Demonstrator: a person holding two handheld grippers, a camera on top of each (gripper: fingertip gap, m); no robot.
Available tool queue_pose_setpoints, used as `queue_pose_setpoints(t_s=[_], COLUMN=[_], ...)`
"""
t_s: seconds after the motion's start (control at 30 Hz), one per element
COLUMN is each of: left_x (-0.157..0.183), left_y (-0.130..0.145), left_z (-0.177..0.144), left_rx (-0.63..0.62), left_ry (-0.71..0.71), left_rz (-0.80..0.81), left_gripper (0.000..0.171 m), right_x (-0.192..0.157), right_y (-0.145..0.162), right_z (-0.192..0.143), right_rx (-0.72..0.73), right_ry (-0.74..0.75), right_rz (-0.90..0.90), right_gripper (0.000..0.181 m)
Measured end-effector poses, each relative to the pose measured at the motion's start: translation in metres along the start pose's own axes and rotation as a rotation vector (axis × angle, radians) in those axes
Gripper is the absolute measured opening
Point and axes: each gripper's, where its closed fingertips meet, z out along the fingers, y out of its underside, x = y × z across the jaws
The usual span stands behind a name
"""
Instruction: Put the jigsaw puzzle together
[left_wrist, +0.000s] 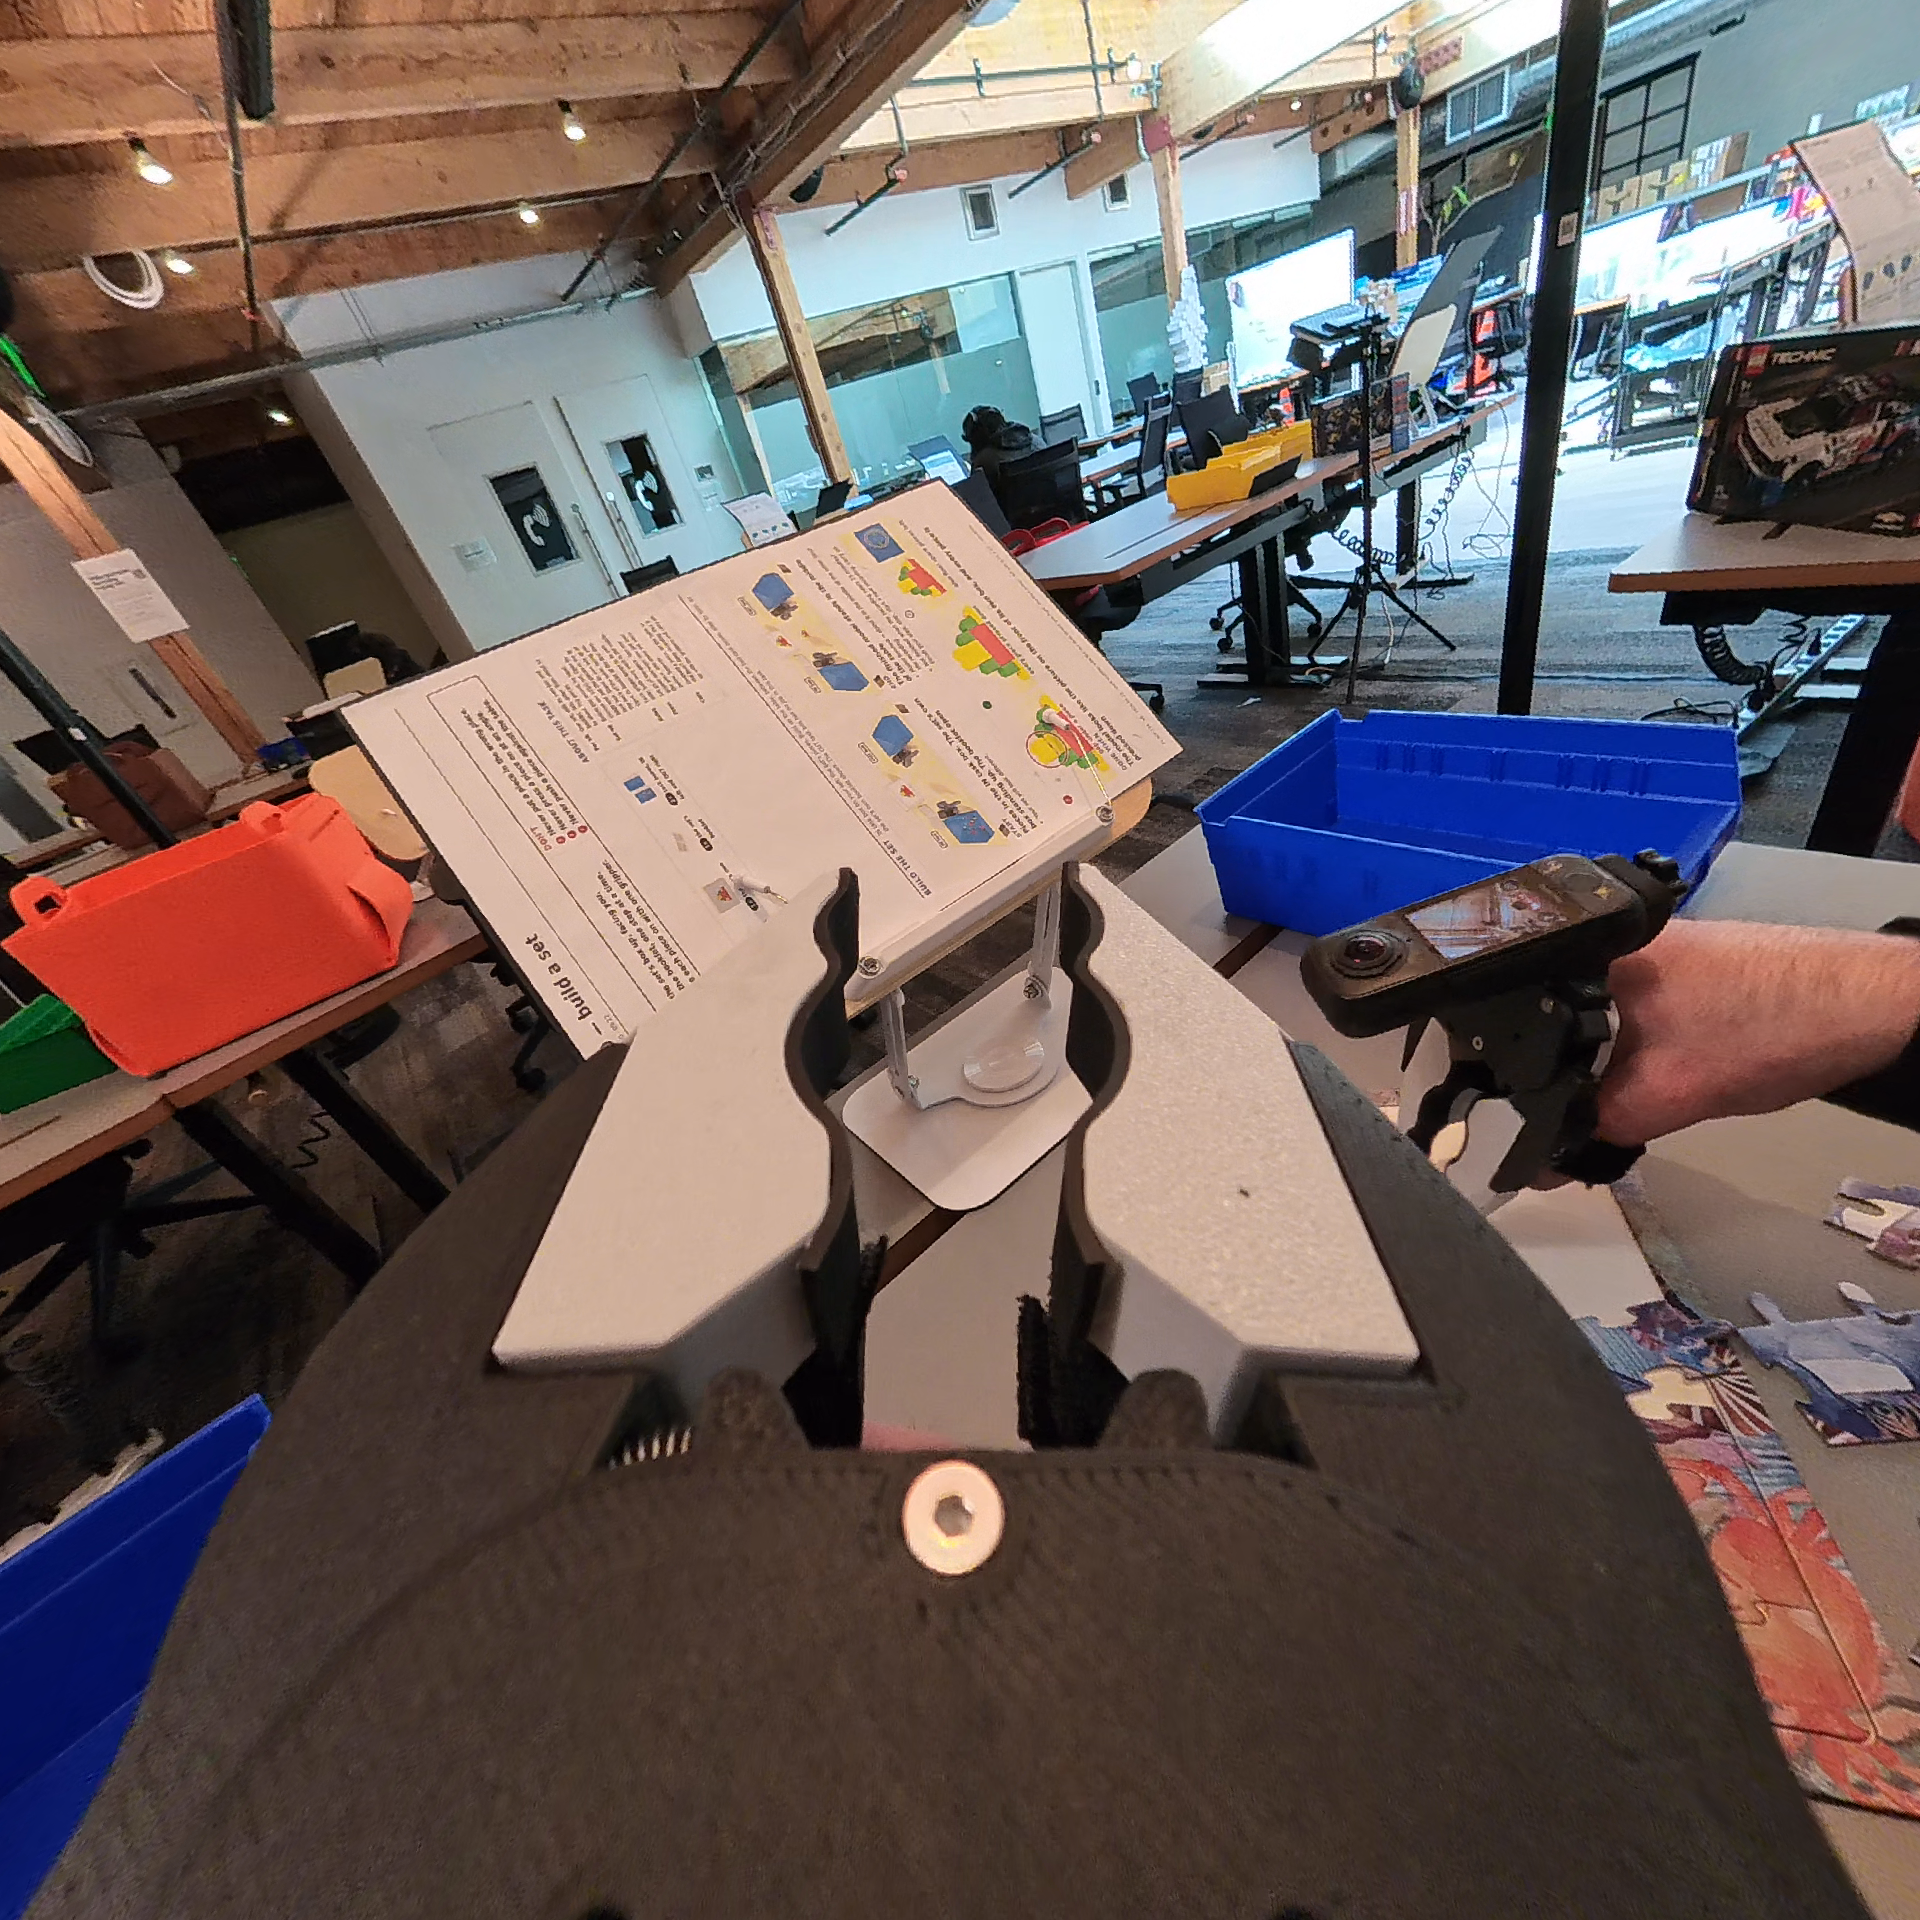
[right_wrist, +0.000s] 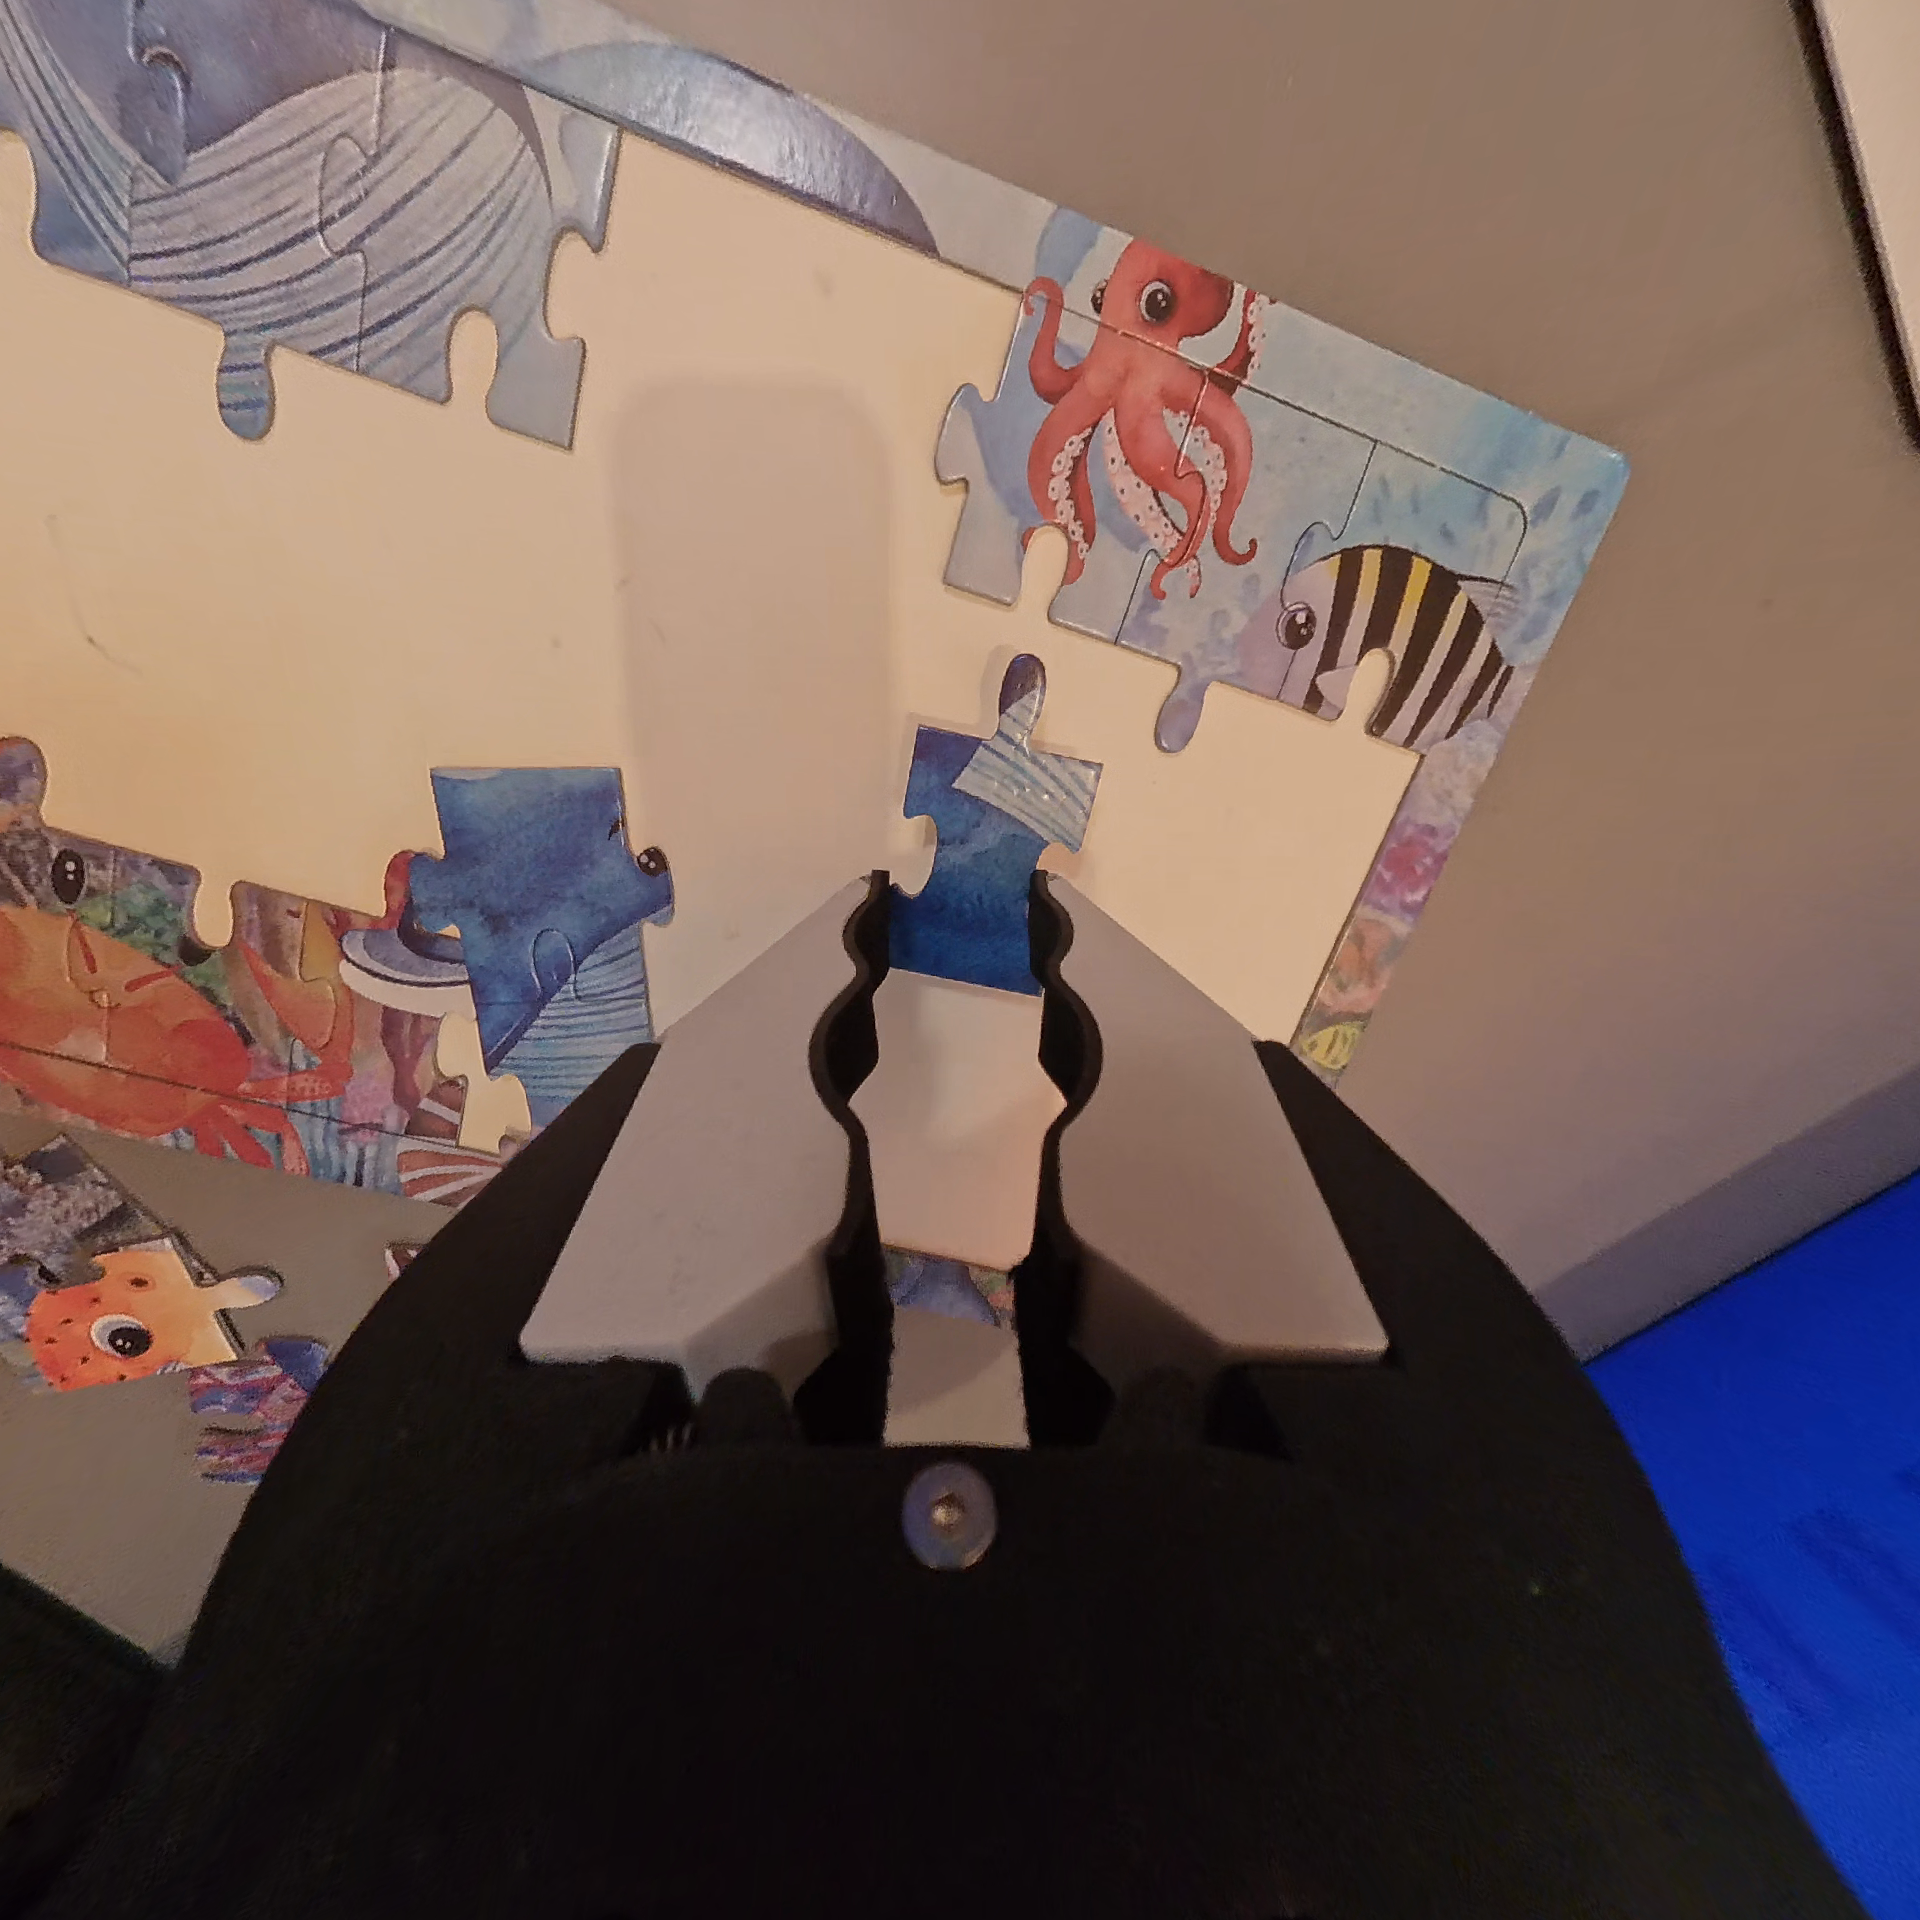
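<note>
While the tray (right_wrist: 727, 582) lies flat on the grey table (right_wrist: 1558, 312) with most of its cream middle bare, everything else is best placed against it. Along its far edge sits the whale block (right_wrist: 312, 208); in its far right corner the octopus (right_wrist: 1143, 416) and striped fish (right_wrist: 1392, 623) pieces are locked together; along its near left edge the crab section (right_wrist: 125, 1018) is done, with a blue piece (right_wrist: 540, 894) lying crooked across it, not seated. Off the tray's near left corner a loose orange fish piece (right_wrist: 125, 1330) waits on the table.

Over the tray's bare right part, the right gripper (right_wrist: 961, 925) is clamped on a small blue piece (right_wrist: 987, 831), its fingers (right_wrist: 1143, 1091) pinching the near end so the striped half and knob stick out past the tips. That knob points away from the gripper, toward the gap under the octopus block, and the piece's long axis runs along the fingers. I cannot tell whether the piece touches the tray or hangs just above it.

My judgement: the stripes belong to the whale, so the home is likelier on the tray's far left than under the octopus. The move turns on carrying the piece left and away, and perhaps turning it so knob meets socket.

The left gripper (left_wrist: 961, 914) is off the tray's left side, raised, jaws apart and empty, aimed at an instruction stand (left_wrist: 748, 748). The right one is plainly nearer the work.
</note>
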Motion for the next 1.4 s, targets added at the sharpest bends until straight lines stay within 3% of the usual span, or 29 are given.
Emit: queue_pose_setpoints(t_s=[0.7, 1.1, 1.4], left_x=[0.002, 0.004, 0.004], left_y=[-0.001, -0.001, 0.0], left_z=[-0.001, 0.0, 0.0], left_rx=[0.0, -0.005, -0.01], left_ry=[0.002, 0.006, 0.006], left_rz=[0.005, 0.012, 0.016], left_gripper=[0.037, 0.037, 0.037], right_x=[0.002, 0.034, 0.036], right_y=[-0.018, 0.016, 0.016], right_z=[0.015, -0.018, 0.004], right_rx=[0.059, 0.051, 0.012], right_ry=[-0.024, 0.01, 0.023], right_rz=[0.05, 0.136, 0.12], right_gripper=[0.025, 0.025, 0.025])
